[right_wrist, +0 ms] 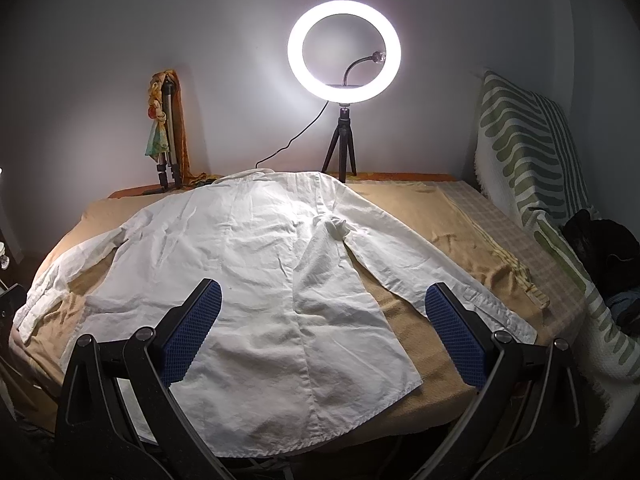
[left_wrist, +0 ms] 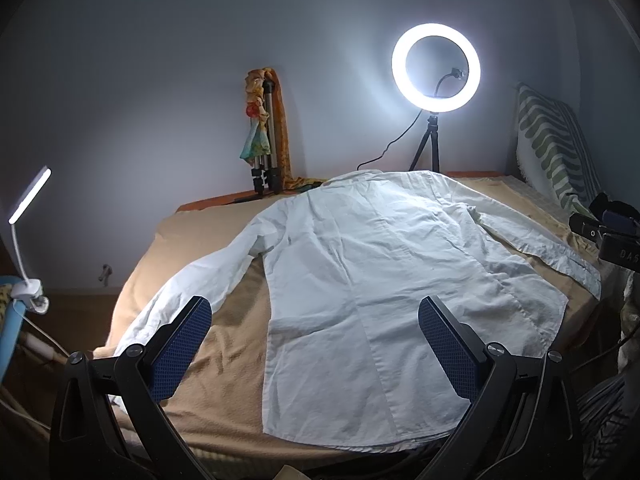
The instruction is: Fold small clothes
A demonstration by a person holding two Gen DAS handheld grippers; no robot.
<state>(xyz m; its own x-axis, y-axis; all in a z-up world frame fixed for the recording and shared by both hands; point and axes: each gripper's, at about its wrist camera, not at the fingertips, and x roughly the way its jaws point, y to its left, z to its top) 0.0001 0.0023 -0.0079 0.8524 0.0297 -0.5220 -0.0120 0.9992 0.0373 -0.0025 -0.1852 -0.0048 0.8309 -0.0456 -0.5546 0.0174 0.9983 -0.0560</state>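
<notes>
The white long-sleeved shirt (left_wrist: 360, 280) lies spread flat, back up, on the tan blanket (left_wrist: 224, 344) covering the bed, collar toward the wall and hem toward the tongs, so both sleeves can be folded inward. The left sleeve (left_wrist: 188, 292) trails toward the bed's left edge. The left tongs (left_wrist: 316, 320) hover wide and empty above the hem. The right tongs (right_wrist: 324, 308), equally wide and empty, hover near the right sleeve (right_wrist: 432, 272). Behind, a ring light (right_wrist: 344, 50) illuminates the cloth.
</notes>
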